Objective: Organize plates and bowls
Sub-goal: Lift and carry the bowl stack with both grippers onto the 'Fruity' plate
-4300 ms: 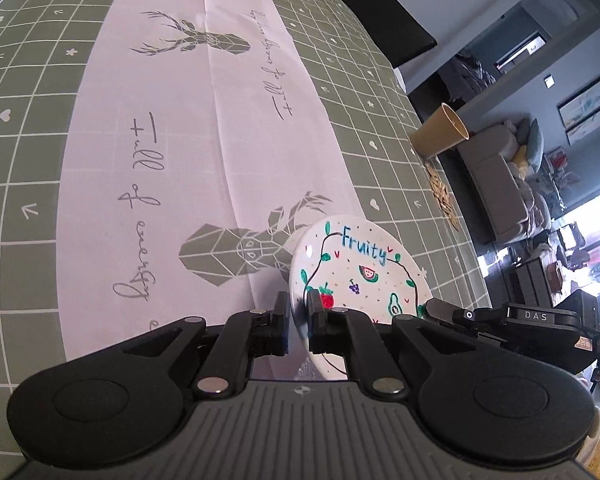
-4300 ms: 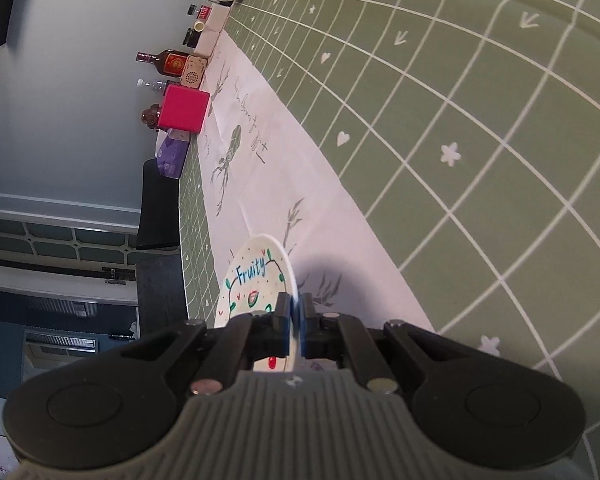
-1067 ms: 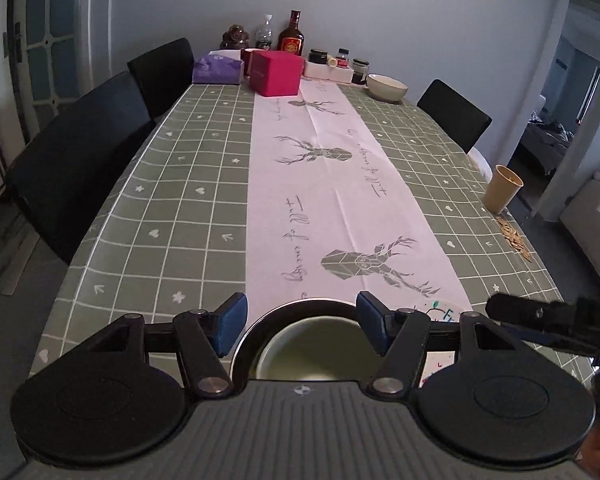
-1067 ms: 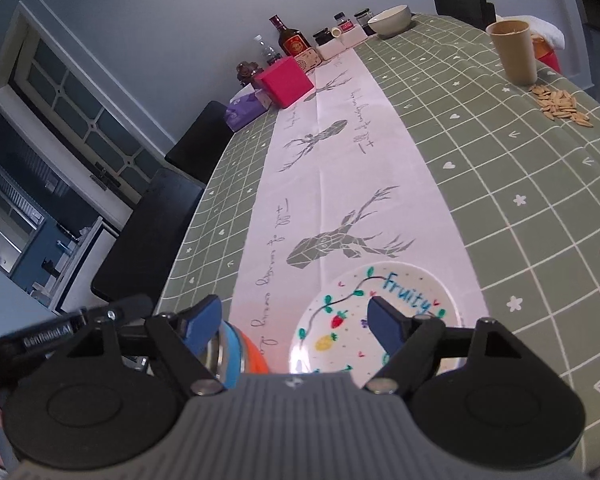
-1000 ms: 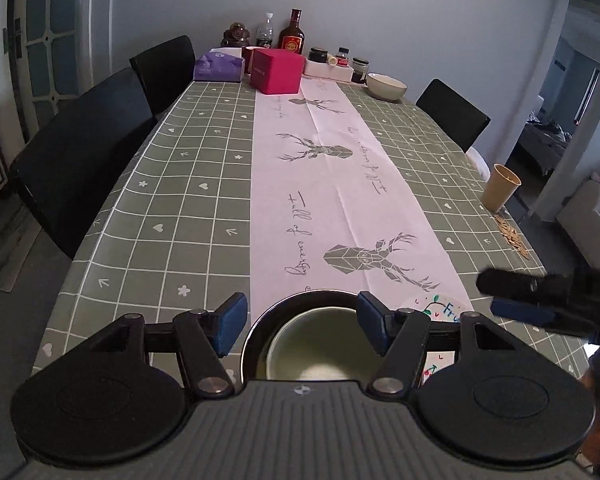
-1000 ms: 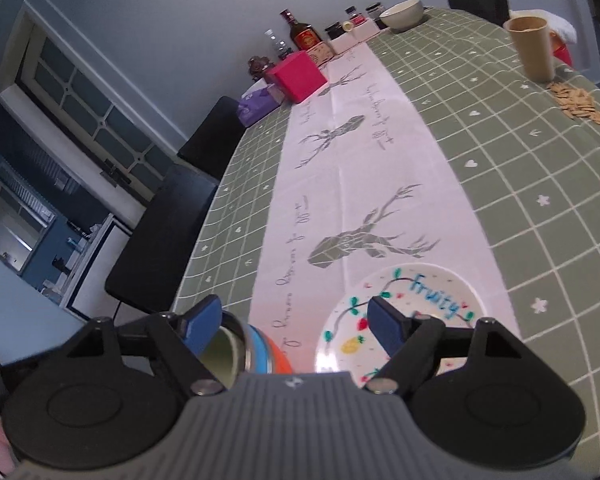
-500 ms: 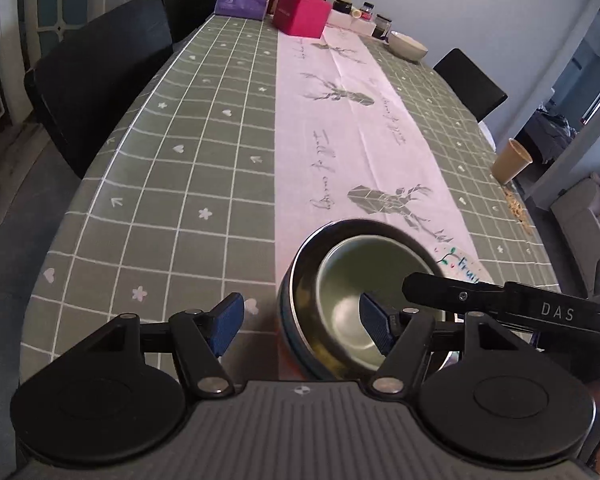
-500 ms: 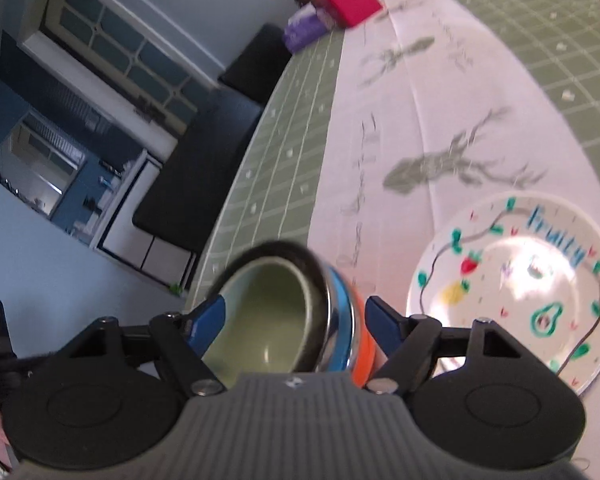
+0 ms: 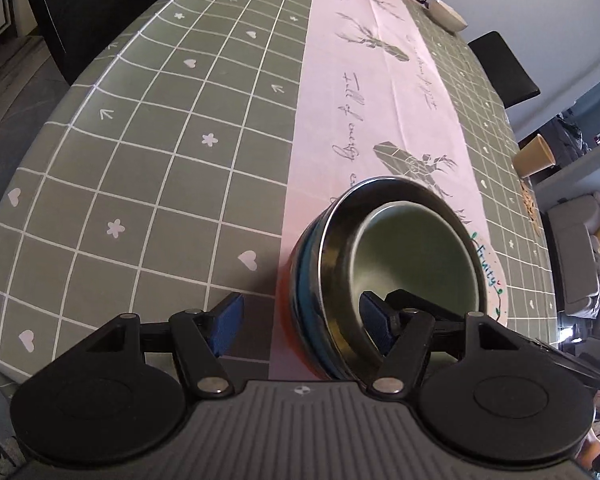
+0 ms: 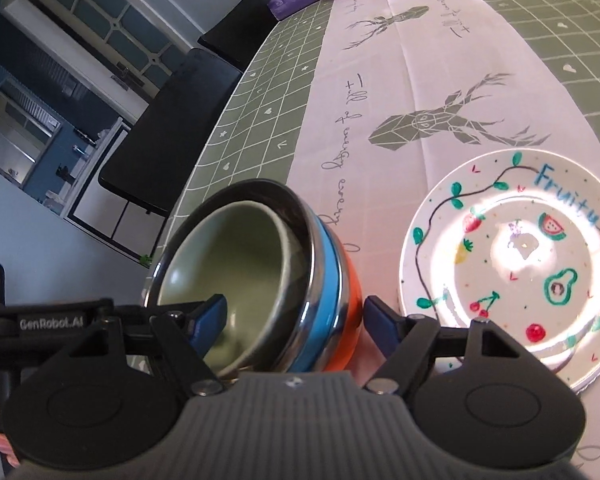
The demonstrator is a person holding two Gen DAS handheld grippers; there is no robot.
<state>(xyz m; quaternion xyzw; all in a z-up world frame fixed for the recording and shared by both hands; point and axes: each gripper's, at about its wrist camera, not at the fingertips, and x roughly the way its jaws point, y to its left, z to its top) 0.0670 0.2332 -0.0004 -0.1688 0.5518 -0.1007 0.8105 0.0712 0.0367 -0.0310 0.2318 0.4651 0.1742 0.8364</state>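
Both claws, the left claw (image 9: 300,326) and the right claw (image 10: 294,320), are straddling the rim of the heavy, slippery, tilted bowl stack (image 10: 256,276) at lower centre, spread and not yet pinching.

The bowls (image 10: 260,280) sit nested on the table (image 10: 560,20). The plate (image 10: 512,256) lies just right of them.
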